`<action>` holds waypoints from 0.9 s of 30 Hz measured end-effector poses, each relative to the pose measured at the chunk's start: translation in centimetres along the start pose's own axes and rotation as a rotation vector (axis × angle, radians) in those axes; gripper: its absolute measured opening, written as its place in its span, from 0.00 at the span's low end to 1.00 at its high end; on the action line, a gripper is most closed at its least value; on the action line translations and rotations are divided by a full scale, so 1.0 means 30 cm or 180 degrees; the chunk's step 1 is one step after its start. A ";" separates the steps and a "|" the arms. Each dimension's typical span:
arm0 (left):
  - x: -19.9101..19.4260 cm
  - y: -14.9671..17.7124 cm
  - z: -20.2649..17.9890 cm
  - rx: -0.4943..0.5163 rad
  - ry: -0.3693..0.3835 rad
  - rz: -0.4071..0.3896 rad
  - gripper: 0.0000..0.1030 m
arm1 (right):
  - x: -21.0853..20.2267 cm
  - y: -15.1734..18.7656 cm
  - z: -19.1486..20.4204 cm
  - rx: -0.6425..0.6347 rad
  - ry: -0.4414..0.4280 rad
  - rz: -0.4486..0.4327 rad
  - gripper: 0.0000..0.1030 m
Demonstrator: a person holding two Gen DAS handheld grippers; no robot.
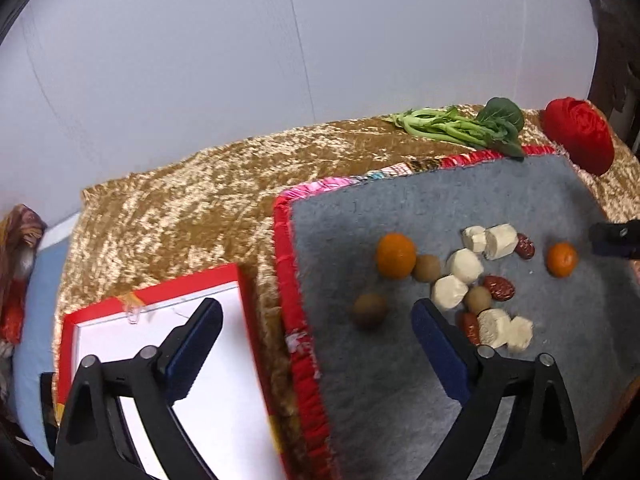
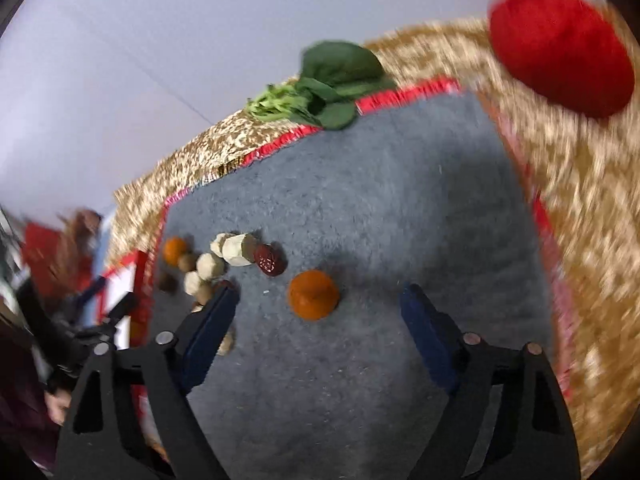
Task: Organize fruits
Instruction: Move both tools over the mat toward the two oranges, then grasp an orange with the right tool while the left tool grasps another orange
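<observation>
On the grey mat (image 1: 400, 208) lie two oranges, a larger orange (image 1: 396, 255) and a smaller orange (image 1: 562, 259), brown round fruits (image 1: 370, 311), red dates (image 1: 499, 288) and white chunks (image 1: 464, 266). My left gripper (image 1: 316, 318) is open and empty, over the mat's left edge, with a red-rimmed white box (image 1: 160, 308) under its left finger. My right gripper (image 2: 320, 308) is open and empty, with the smaller orange (image 2: 313, 295) lying just ahead between its fingers. The right gripper's tip shows in the left wrist view (image 1: 616, 238) beside that orange.
A gold cloth (image 1: 192, 200) covers the table under the mat. Green leafy vegetables (image 1: 464, 126) lie at the mat's far edge. A red cloth bundle (image 1: 580, 140) sits at the far right corner. A white wall stands behind.
</observation>
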State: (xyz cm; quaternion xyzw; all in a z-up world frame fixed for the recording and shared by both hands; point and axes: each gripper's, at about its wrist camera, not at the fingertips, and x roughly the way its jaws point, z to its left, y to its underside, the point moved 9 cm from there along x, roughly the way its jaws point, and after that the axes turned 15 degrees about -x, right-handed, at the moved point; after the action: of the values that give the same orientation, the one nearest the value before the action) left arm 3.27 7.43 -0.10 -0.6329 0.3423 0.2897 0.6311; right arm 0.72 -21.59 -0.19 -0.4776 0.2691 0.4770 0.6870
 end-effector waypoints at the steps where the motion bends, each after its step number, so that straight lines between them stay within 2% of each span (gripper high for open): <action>1: 0.001 0.004 -0.003 0.0012 0.0015 0.0009 0.89 | 0.008 -0.001 -0.004 0.0063 -0.0019 0.0028 0.77; 3: 0.003 0.018 -0.006 0.0096 0.0013 0.0029 0.83 | 0.029 -0.004 0.007 0.0093 -0.0021 0.0096 0.72; 4: 0.006 0.025 -0.003 0.0134 0.0000 0.0044 0.78 | 0.042 -0.002 0.018 0.0083 -0.0029 0.0132 0.70; 6: 0.014 0.037 0.013 0.0143 -0.0024 0.0079 0.69 | 0.072 0.002 0.054 0.0018 -0.0048 0.0223 0.60; 8: 0.023 0.040 0.030 0.0076 0.0011 0.0112 0.57 | 0.099 0.003 0.061 -0.0006 0.0029 0.0276 0.55; 12: 0.048 0.017 0.037 -0.0106 0.0195 0.0189 0.57 | 0.162 0.011 0.035 0.0010 0.0347 0.0385 0.37; 18: 0.066 -0.082 -0.016 -0.0091 0.0346 0.0087 0.58 | 0.189 0.018 0.061 -0.0256 0.0569 0.0402 0.36; 22: 0.110 -0.092 -0.061 -0.0053 0.0392 0.0161 0.58 | 0.193 0.016 0.050 -0.0167 0.0474 0.0389 0.36; 27: 0.151 -0.085 -0.124 -0.0090 0.0545 0.0303 0.58 | 0.199 0.014 0.056 -0.0196 0.0508 0.0398 0.36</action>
State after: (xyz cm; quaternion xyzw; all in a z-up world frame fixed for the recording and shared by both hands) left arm 7.79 3.33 -2.06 -0.6473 0.4205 0.2691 0.5760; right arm 2.59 -17.62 -4.62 -0.5173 0.3374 0.4874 0.6173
